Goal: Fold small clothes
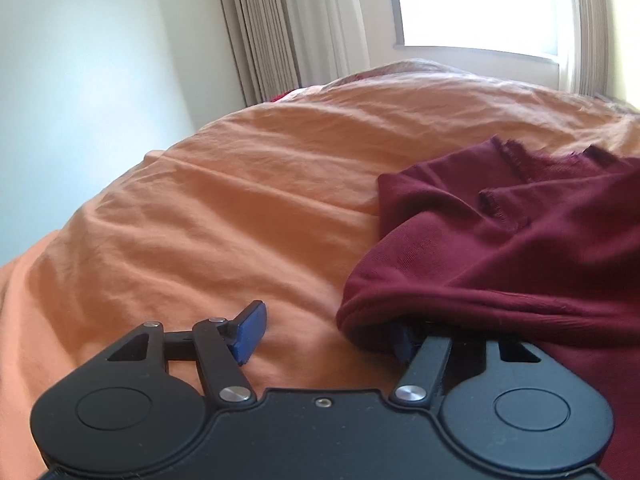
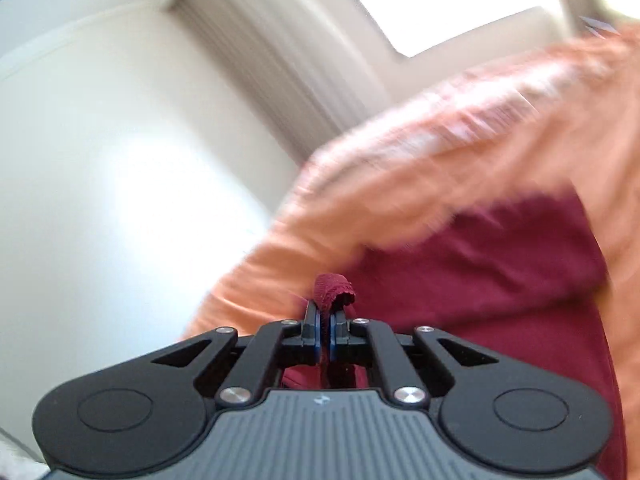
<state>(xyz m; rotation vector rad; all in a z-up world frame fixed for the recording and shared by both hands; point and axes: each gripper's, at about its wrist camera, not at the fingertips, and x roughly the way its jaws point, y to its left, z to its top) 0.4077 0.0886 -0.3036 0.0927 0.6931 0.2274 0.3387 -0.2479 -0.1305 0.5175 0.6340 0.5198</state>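
Bed (image 1: 224, 200): covered in a wrinkled orange sheet; it fills most of your left wrist view and runs back to the curtains (image 1: 280, 28) and the bright window (image 1: 480, 0).

Maroon garment (image 1: 520, 248): bunched on the bed at the right of your left wrist view, a frayed edge showing near its far side. In your right wrist view, which is blurred, it lies on the orange sheet ahead and to the right.

Your left gripper (image 1: 326, 334): fingers spread wide apart; the left blue pad (image 1: 250, 332) is bare over the sheet, the right one tucked under the garment's rolled edge.

Your right gripper (image 2: 325, 334): fingers pressed together, pinching a small fold of the maroon garment.
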